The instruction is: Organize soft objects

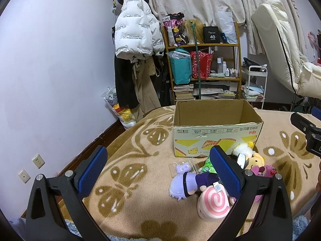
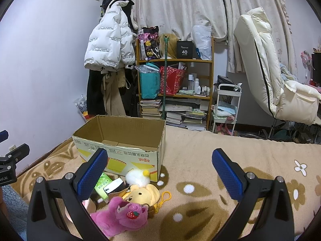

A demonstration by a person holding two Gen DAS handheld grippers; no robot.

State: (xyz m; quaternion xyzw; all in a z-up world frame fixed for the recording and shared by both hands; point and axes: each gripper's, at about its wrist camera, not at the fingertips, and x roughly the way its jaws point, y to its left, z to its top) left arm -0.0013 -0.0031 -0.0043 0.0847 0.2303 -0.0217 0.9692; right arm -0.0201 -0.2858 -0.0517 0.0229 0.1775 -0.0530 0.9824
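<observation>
— Grippers? Left gripper [image 1: 158, 167] gapes wide, holding nothing; right gripper [image 2: 159, 169] too.
— Toys?
— Purple doll [image 1: 183, 182], swirl plush [image 1: 213, 204], pink bear [image 2: 122, 214] lie on the blanket [image 2: 200, 160] before the open box [image 1: 216, 138].

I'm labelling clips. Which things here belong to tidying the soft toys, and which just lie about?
Job: pink bear, yellow bear, white pompom, purple doll, swirl plush, box, both open claws.

Lying about: jacket, shelf, chair, cart.
</observation>
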